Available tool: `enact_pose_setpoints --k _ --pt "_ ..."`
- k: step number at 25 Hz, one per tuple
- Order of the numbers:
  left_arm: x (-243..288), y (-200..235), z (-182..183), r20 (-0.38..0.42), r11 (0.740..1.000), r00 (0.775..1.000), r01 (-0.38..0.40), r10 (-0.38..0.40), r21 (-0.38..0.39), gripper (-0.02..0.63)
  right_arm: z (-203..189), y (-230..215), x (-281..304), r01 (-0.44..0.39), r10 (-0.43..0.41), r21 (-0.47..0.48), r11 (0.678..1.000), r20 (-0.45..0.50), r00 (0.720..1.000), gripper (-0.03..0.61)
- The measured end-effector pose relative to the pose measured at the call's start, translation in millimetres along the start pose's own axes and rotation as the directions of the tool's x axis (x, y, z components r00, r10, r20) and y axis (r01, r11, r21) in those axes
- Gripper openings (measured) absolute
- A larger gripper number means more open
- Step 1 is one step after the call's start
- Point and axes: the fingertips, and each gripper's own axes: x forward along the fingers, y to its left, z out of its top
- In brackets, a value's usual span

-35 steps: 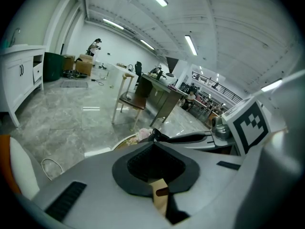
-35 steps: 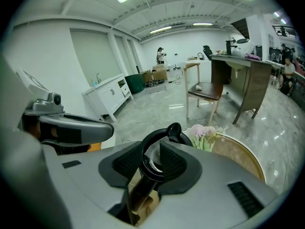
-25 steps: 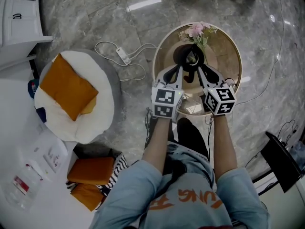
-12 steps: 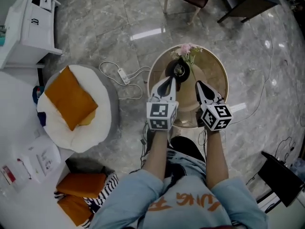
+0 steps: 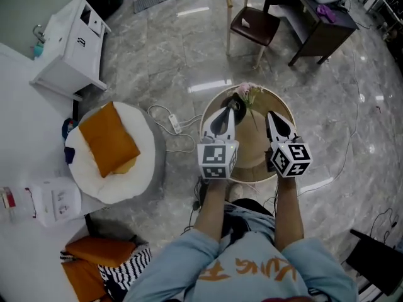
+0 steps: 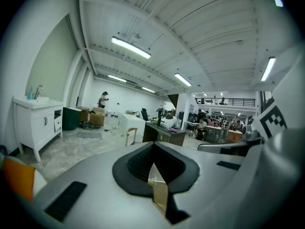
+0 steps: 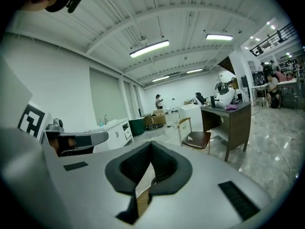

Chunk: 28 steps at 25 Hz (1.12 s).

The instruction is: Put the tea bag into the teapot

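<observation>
Honestly, the dark round teapot (image 5: 238,102) sits at the 12 o'clock edge of the round wooden table (image 5: 252,153), just beside the pink flowers (image 5: 250,91). It's too small to tell which way its spout points, and I can't spot the tea bag. The left gripper (image 5: 228,111) hides the pot's near side. Its jaws are pressed together with nothing in them, same as the right gripper (image 5: 271,116). Only the head view shows the teapot; the gripper views show ceiling strip lights (image 6: 130,47) instead. A white beanbag with an orange cushion (image 5: 107,146) lies at 9 o'clock, and a wooden chair (image 5: 250,24) stands beyond at 12.

floor: grey marble (image 5: 157,49); furniture: white cabinet (image 5: 69,49), wooden chair (image 5: 253,24), dark desk (image 5: 318,30), white beanbag (image 5: 101,184); light: ceiling strip lamps (image 6: 131,47)
</observation>
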Motion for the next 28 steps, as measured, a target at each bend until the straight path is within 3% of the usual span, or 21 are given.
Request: enact_pose_setpoints --k 12,19,28 --pt "-65 -68 86 0.151 0.985 0.988 -0.04 0.015 0.166 0.025 92 17 -83 -0.035 0.06 -0.128 0.991 0.202 0.978 0.012" --pt "-80 -74 96 0.173 0.978 0.984 -0.083 0.05 0.191 0.025 117 17 -108 -0.002 0.05 -0.177 0.984 0.267 0.963 0.011" --pt "-86 -66 94 0.174 0.975 0.982 -0.103 0.068 0.199 0.025 124 25 -109 0.011 0.05 -0.214 0.977 0.276 0.96 0.012"
